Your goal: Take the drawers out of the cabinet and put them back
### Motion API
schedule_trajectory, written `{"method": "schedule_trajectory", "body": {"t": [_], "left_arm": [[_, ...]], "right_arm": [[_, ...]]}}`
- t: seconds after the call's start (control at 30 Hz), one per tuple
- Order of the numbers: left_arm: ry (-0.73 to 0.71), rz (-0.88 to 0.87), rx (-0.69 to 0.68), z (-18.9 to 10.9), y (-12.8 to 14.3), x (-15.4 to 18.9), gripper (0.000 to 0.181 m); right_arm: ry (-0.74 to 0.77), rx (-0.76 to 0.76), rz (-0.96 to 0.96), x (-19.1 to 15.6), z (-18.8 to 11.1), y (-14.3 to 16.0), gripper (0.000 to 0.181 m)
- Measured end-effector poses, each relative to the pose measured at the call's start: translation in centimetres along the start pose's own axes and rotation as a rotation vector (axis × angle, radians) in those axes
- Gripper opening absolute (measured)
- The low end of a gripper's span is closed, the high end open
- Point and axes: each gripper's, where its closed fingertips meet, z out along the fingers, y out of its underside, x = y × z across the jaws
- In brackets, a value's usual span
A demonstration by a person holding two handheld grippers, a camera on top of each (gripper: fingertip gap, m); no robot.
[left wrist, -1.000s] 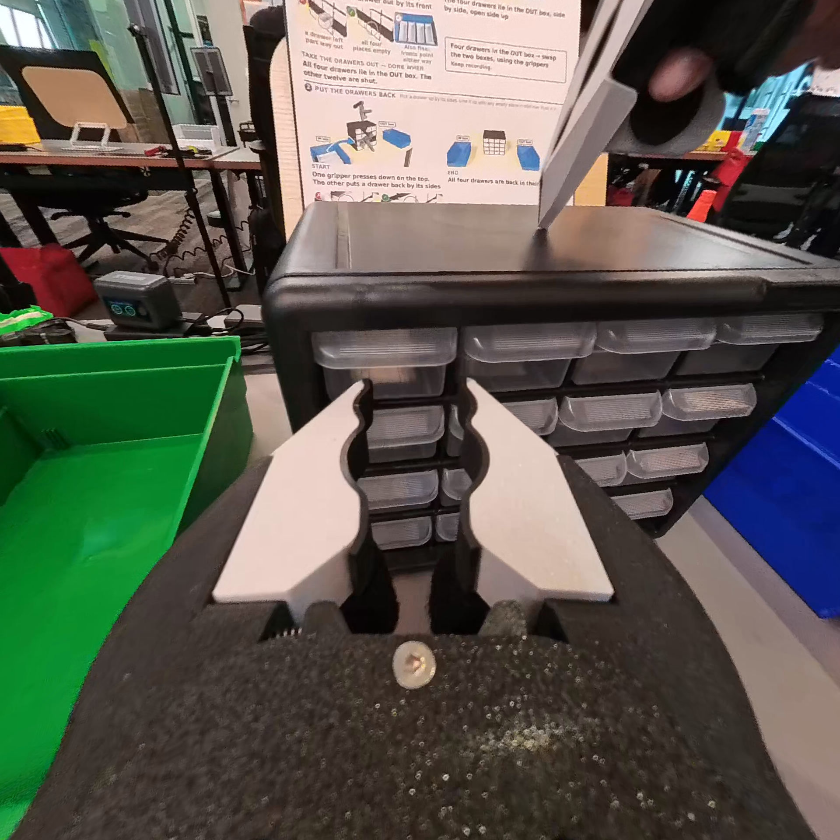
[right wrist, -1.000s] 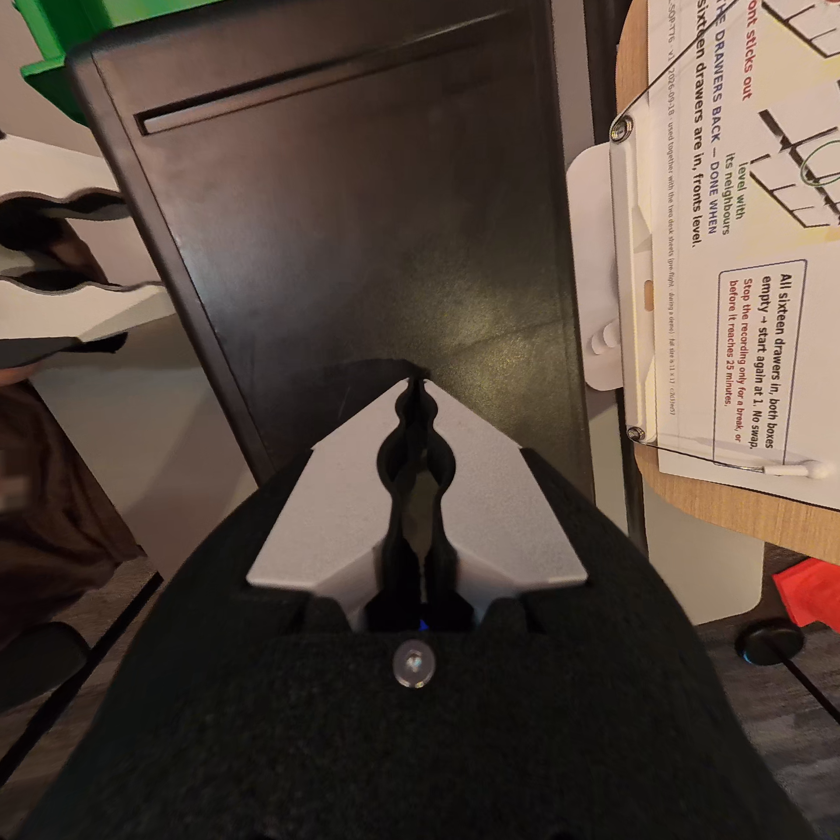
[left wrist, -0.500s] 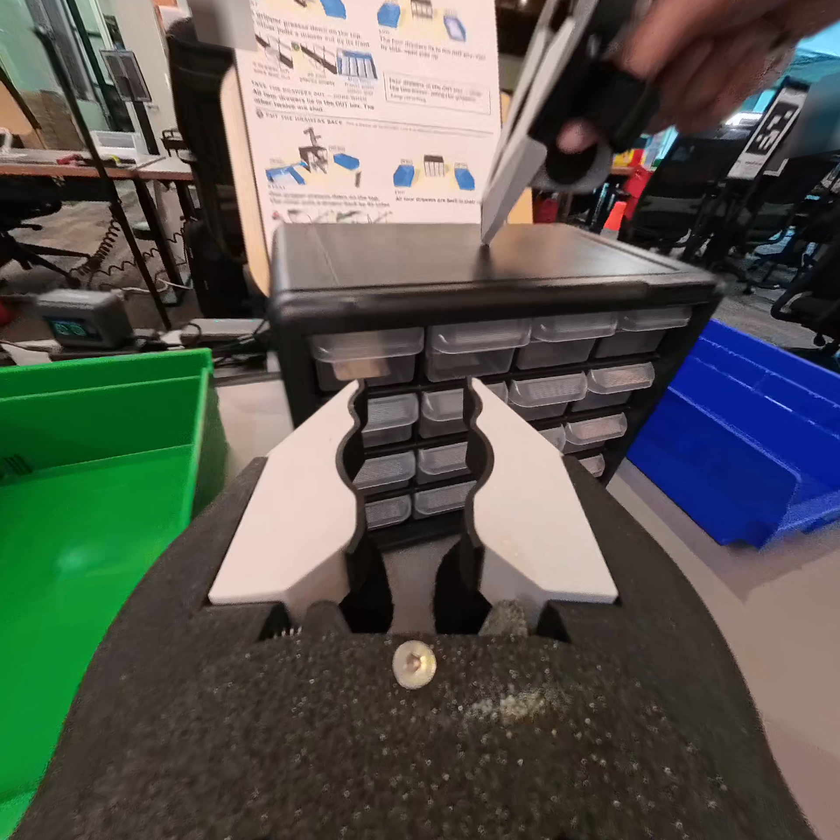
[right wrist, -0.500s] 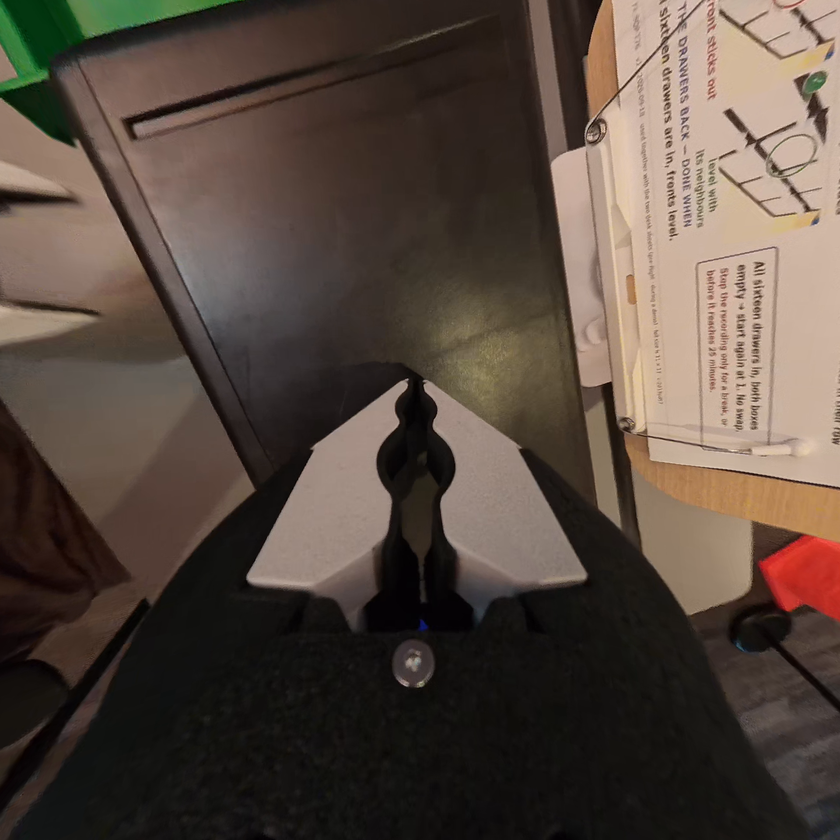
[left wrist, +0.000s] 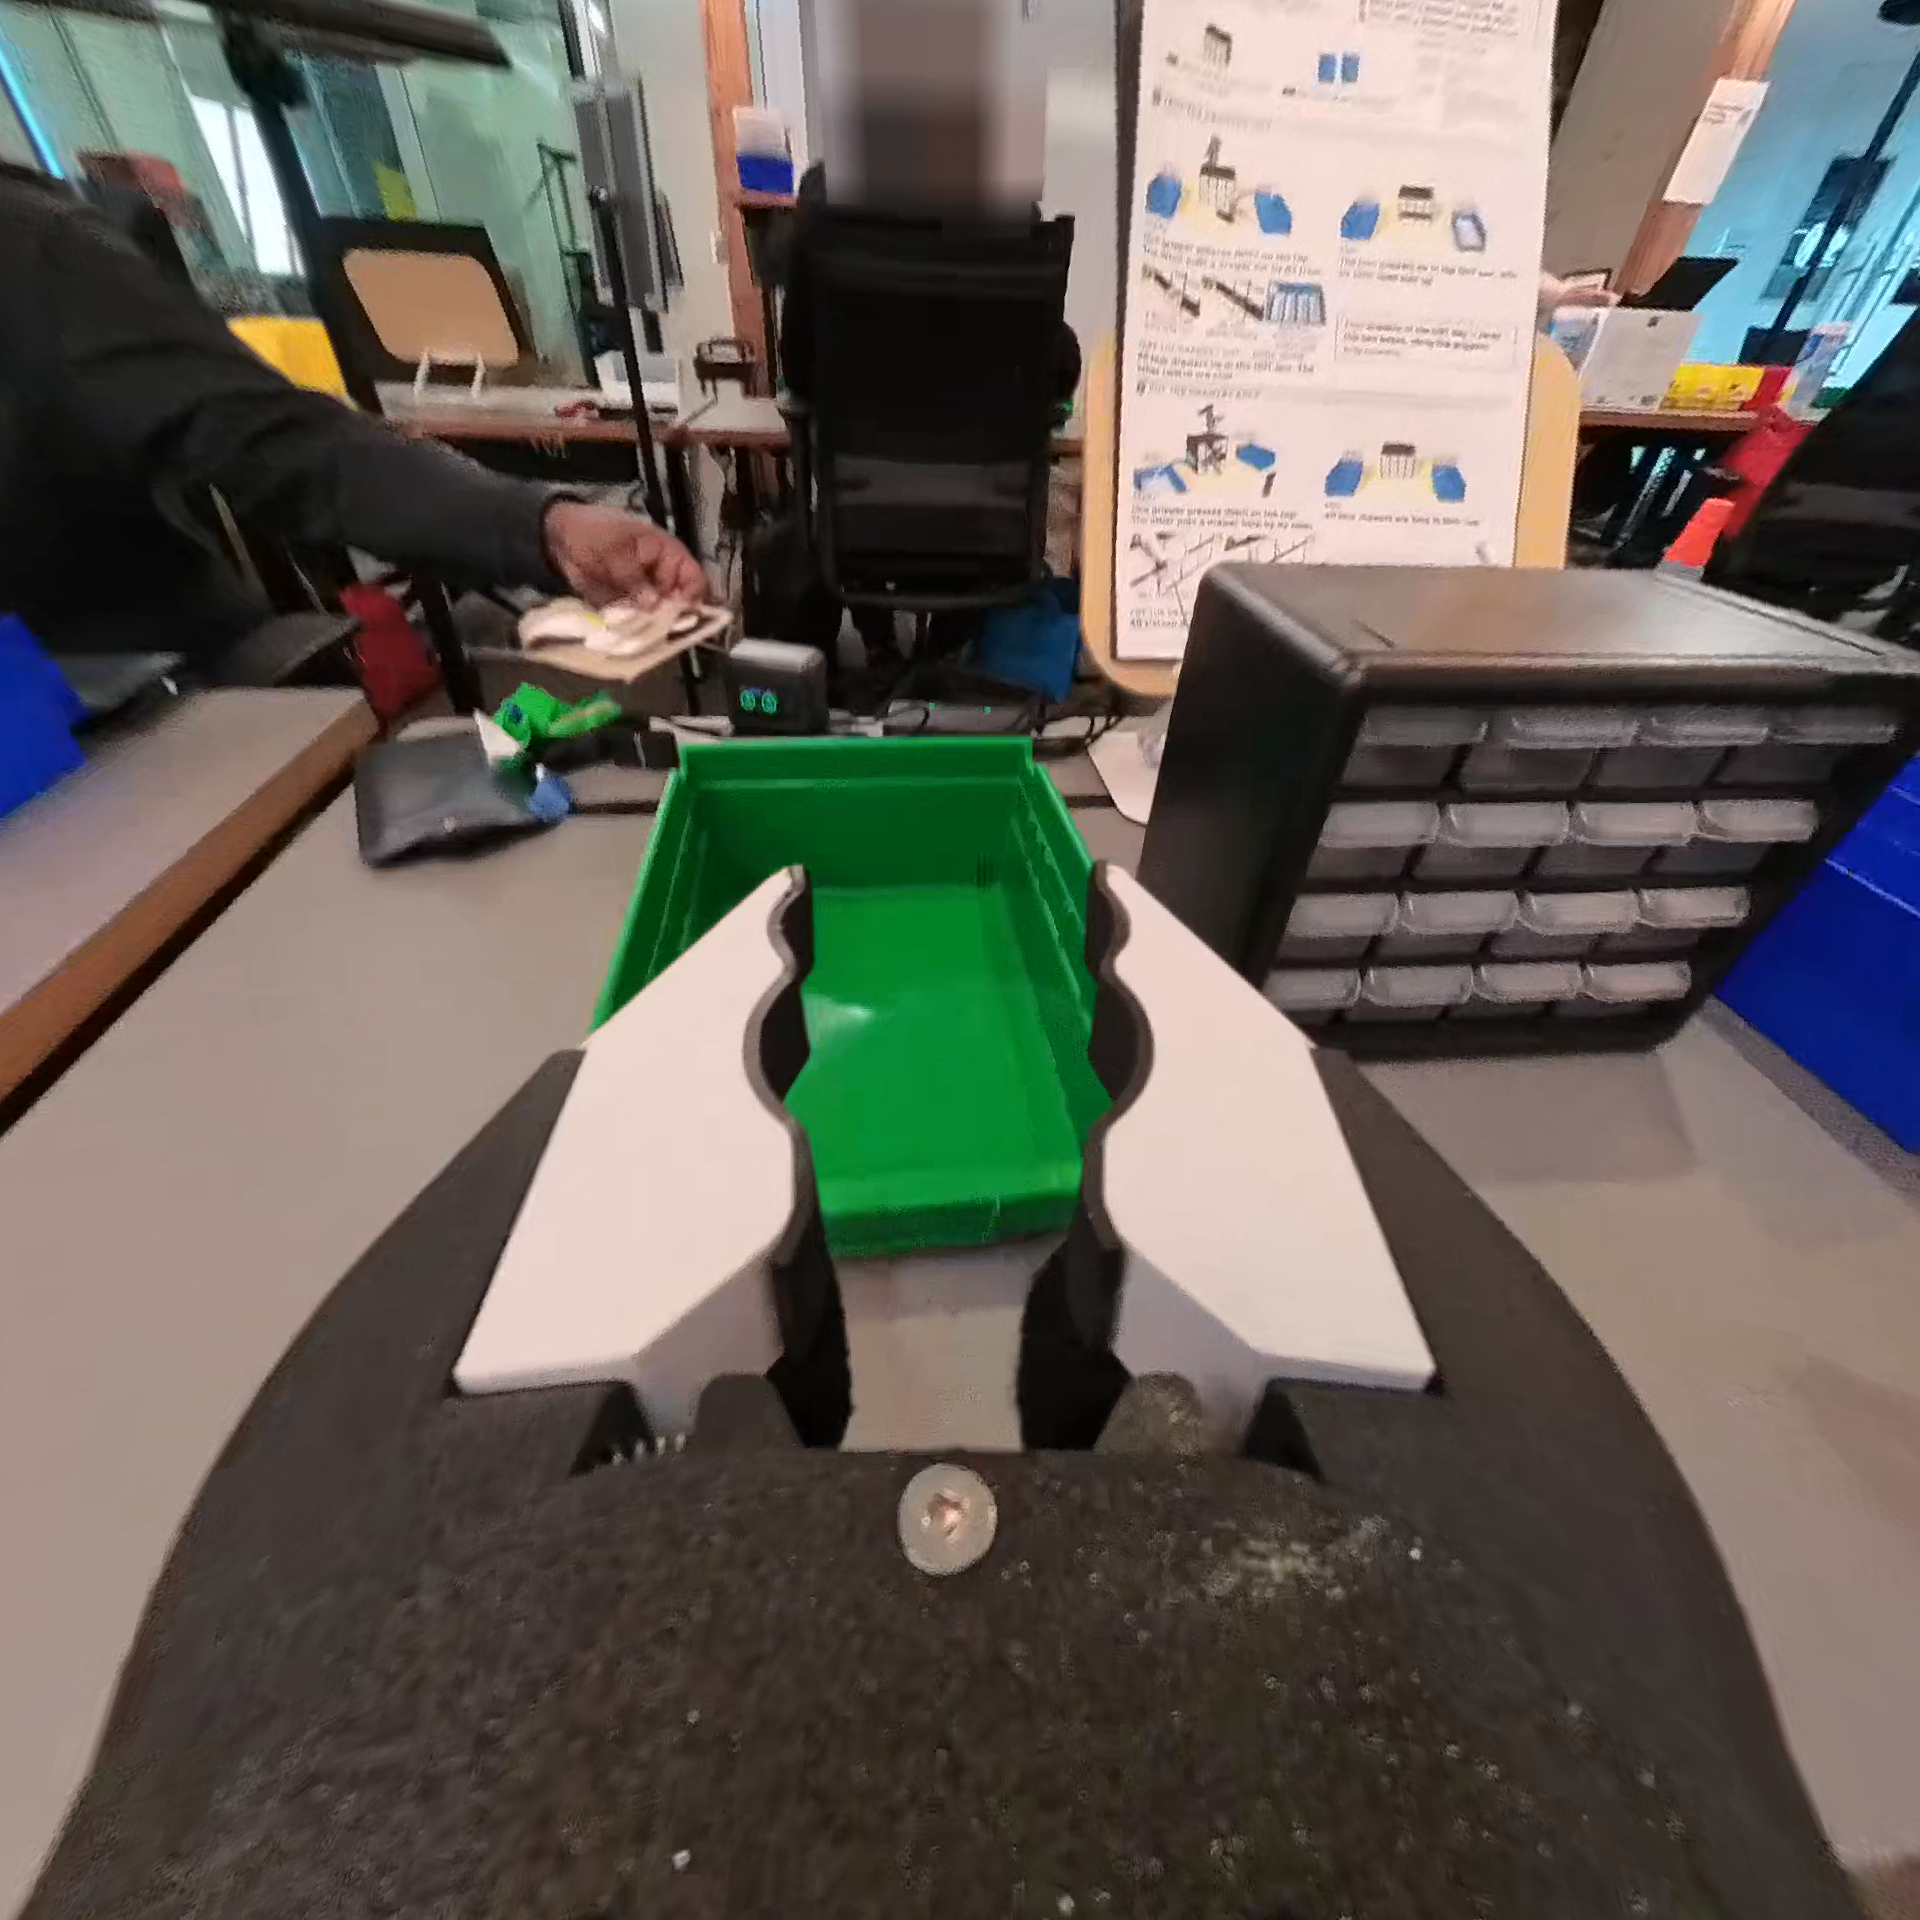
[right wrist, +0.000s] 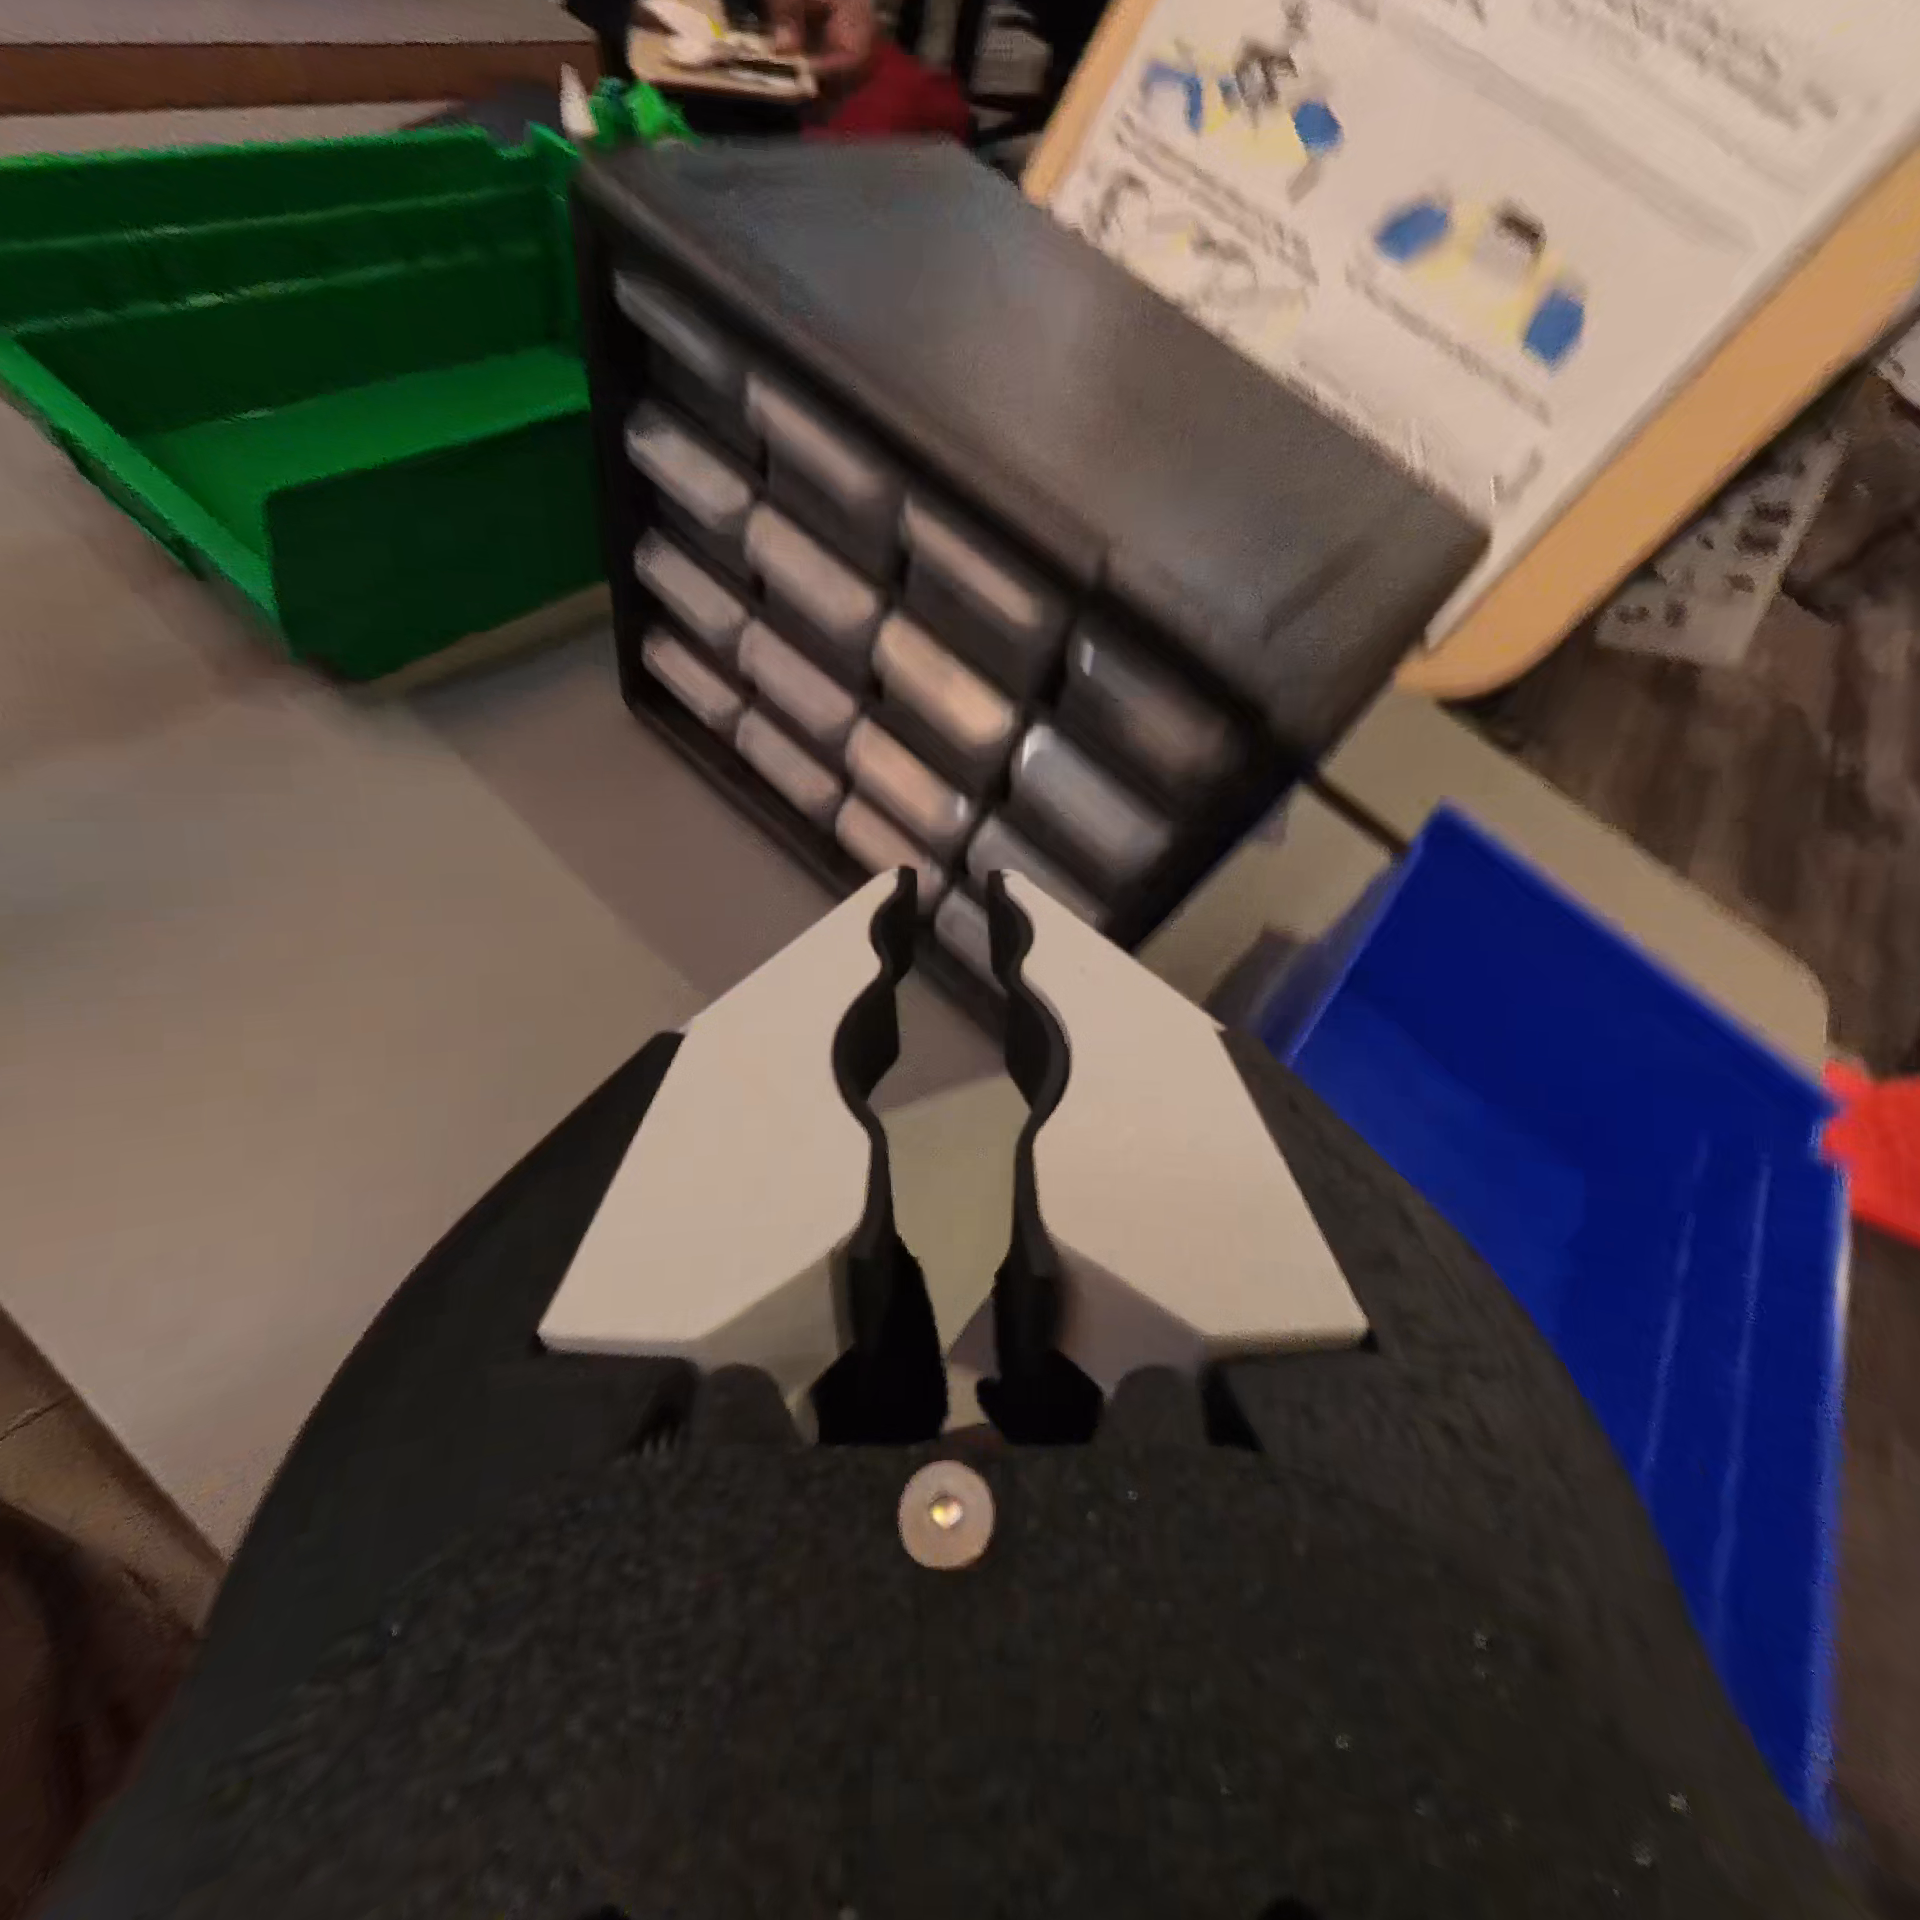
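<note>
A black cabinet (left wrist: 1538, 665) with several clear drawers (left wrist: 1507, 831), all pushed in, stands on the grey table at the right of the left wrist view. It also shows in the right wrist view (right wrist: 1039, 416), blurred, with its drawers (right wrist: 935, 707) shut. My left gripper (left wrist: 945, 894) is open and empty, held back from the cabinet and pointing at the green bin (left wrist: 935, 1039). My right gripper (right wrist: 948, 883) is open a little and empty, held above and in front of the cabinet's lower right corner.
The green bin (right wrist: 312, 468) sits left of the cabinet and a blue bin (right wrist: 1558, 1143) sits right of it (left wrist: 1829, 966). An instruction board (left wrist: 1320, 312) stands behind. A person's arm (left wrist: 312, 488) reaches over a side table at the far left.
My left gripper pulled back and swung left, from facing the drawers to facing the green bin. My right gripper lifted off the cabinet top, drew back and opened a little.
</note>
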Motion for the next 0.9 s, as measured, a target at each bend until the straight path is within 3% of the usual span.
{"method": "schedule_trajectory", "body": {"t": [0.07, 0.13, 0.23, 0.3, 0.4, 0.43, 0.47, 0.53, 0.67, 0.77, 0.9], "left_arm": [[0.027, -0.013, -0.013, -1.6, 1.4, 0.3, 0.07], [0.036, 0.007, -0.063, -2.8, 3.7, 0.9, 0.107], [0.026, 0.05, -0.1, -4.3, 6.9, 1.5, 0.127], [0.039, 0.023, -0.11, -5.0, 8.7, 2.5, 0.125], [0.118, -0.02, -0.112, -5.8, 10.5, 4.9, 0.103], [0.112, -0.035, -0.118, -5.9, 10.8, 5.1, 0.109], [0.092, -0.049, -0.123, -6.0, 10.9, 5.1, 0.12], [0.112, -0.04, -0.136, -5.8, 11.1, 5.5, 0.104], [0.105, -0.006, -0.197, -4.7, 12.5, 4.9, 0.108], [0.163, -0.042, -0.198, -4.1, 12.6, 5.4, 0.091], [0.149, -0.043, -0.231, -3.1, 12.7, 5.4, 0.092]], "right_arm": [[0.08, 0.0, 0.074, -0.9, -1.4, 4.1, 0.014], [0.142, 0.046, 0.12, -1.6, -2.6, 7.3, 0.02], [0.204, 0.081, 0.149, -2.0, -4.3, 11.1, 0.024], [0.206, 0.099, 0.207, -2.2, -5.1, 12.7, 0.028], [0.232, 0.114, 0.259, -2.0, -6.1, 13.9, 0.032], [0.242, 0.111, 0.276, -1.8, -6.4, 14.1, 0.035], [0.255, 0.108, 0.293, -1.6, -6.7, 14.2, 0.036], [0.274, 0.117, 0.346, -1.1, -7.1, 14.5, 0.039], [0.321, 0.083, 0.451, -0.1, -7.4, 16.1, 0.059], [0.345, 0.072, 0.485, 0.4, -7.5, 16.8, 0.069], [0.327, 0.056, 0.539, 0.2, -7.2, 17.4, 0.074]]}}
